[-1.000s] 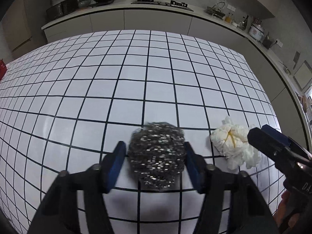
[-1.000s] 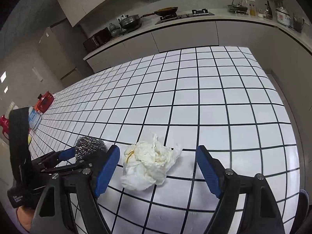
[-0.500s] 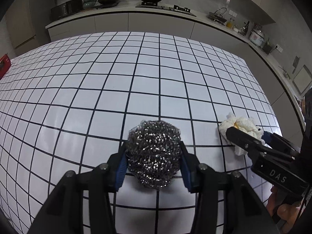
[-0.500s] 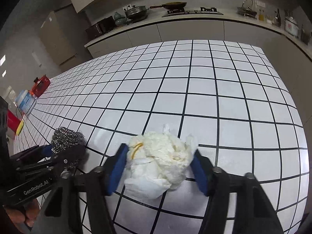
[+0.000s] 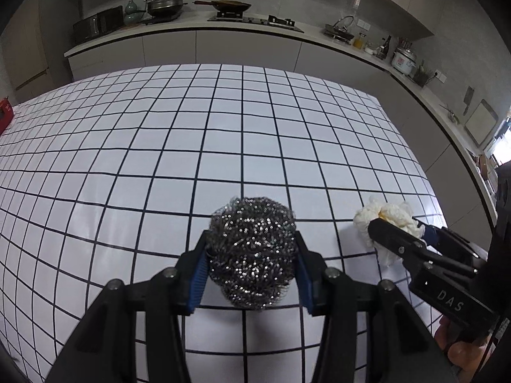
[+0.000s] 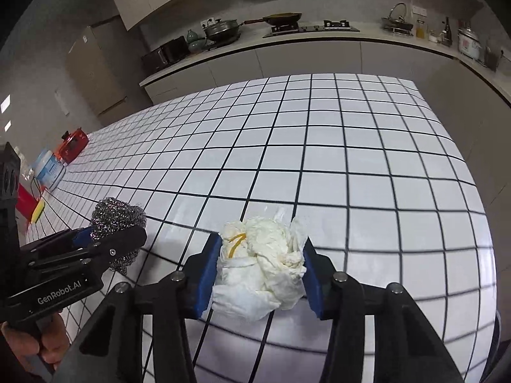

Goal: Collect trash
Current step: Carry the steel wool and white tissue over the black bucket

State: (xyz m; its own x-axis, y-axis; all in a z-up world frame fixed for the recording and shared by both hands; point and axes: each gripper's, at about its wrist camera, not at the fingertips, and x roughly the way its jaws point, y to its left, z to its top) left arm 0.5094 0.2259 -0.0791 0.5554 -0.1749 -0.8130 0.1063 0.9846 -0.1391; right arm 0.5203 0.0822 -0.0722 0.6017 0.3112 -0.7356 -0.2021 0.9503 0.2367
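White tiles with black grid lines cover the big table [image 5: 223,146] in front of you, and a kitchen counter [image 5: 255,32] runs along the far wall. On the far left of the table stand a red box [image 6: 72,148] and a white tub [image 6: 48,169]. Your left gripper [image 5: 252,260] is clenched on the steel wool ball [image 5: 252,252], both blue pads pressed into its sides, near you at the middle. Just to its right, your right gripper [image 6: 260,266] is closing its jaws on the crumpled white tissue [image 6: 260,265]; the pads already touch both its sides, near the table edge.
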